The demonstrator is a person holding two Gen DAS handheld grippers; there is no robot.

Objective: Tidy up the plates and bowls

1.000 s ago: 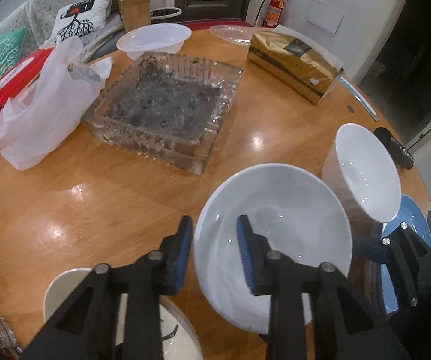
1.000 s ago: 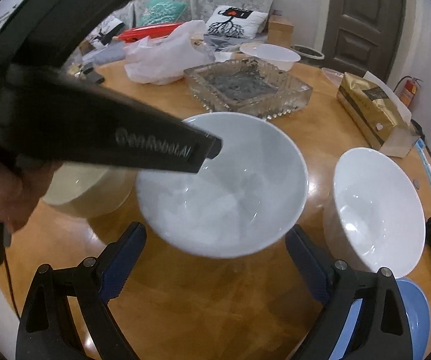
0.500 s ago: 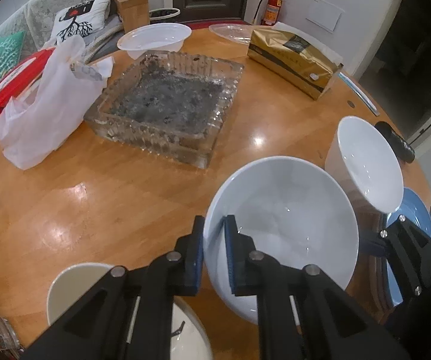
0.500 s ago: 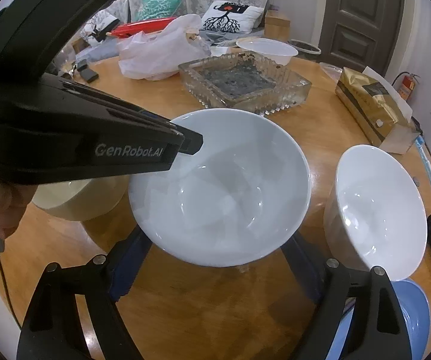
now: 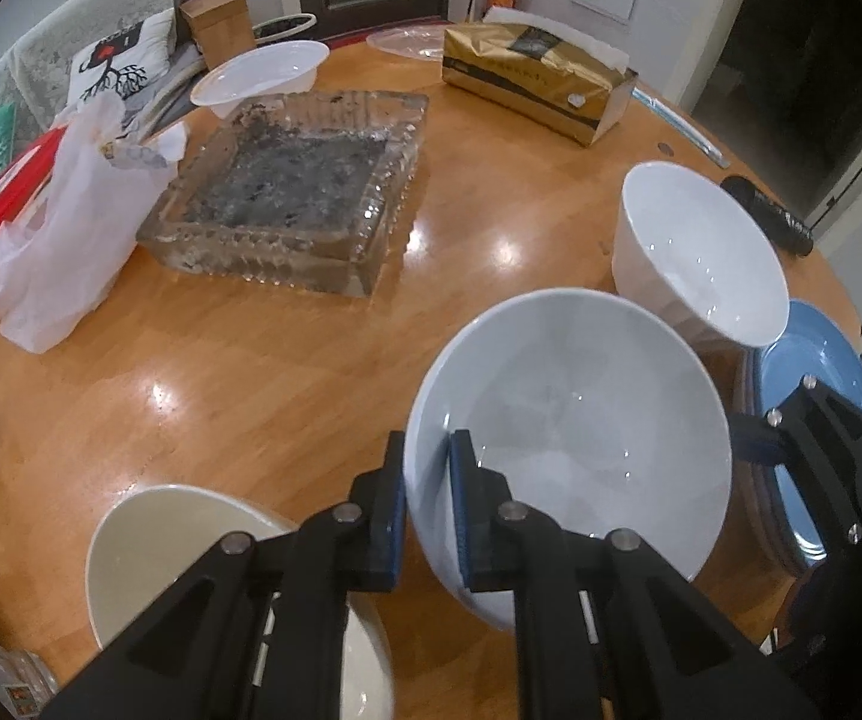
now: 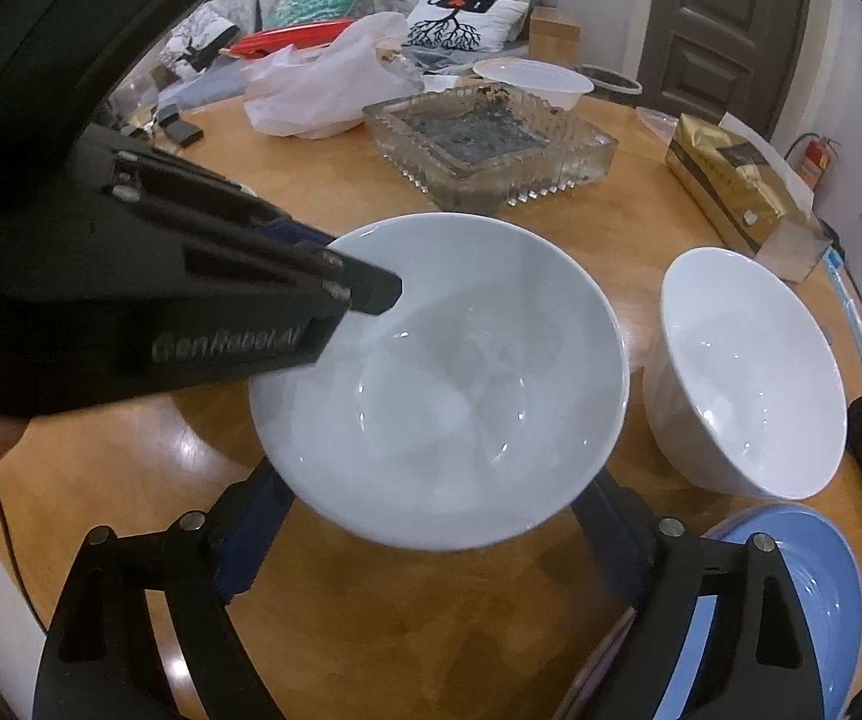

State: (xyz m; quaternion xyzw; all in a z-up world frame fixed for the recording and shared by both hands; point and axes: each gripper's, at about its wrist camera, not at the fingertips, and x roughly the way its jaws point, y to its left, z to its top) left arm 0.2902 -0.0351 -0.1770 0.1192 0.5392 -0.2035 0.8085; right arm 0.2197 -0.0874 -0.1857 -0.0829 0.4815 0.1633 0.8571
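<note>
My left gripper is shut on the near rim of a large pale white bowl and holds it above the round wooden table. The same bowl hangs over my right gripper, which is open wide beneath it, its fingers apart from the bowl. A second white bowl stands to the right, also seen in the right wrist view. A blue plate lies at the table's right edge, below my right gripper. A cream bowl sits at the near left.
A square glass dish stands mid-table. Behind it are a white plastic bag, a white plastic bowl and a gold packet. A black object lies at the right edge.
My left gripper closed on the pale bowl's rim and lifted it. The bowl now hangs above my right gripper, which stayed open.
</note>
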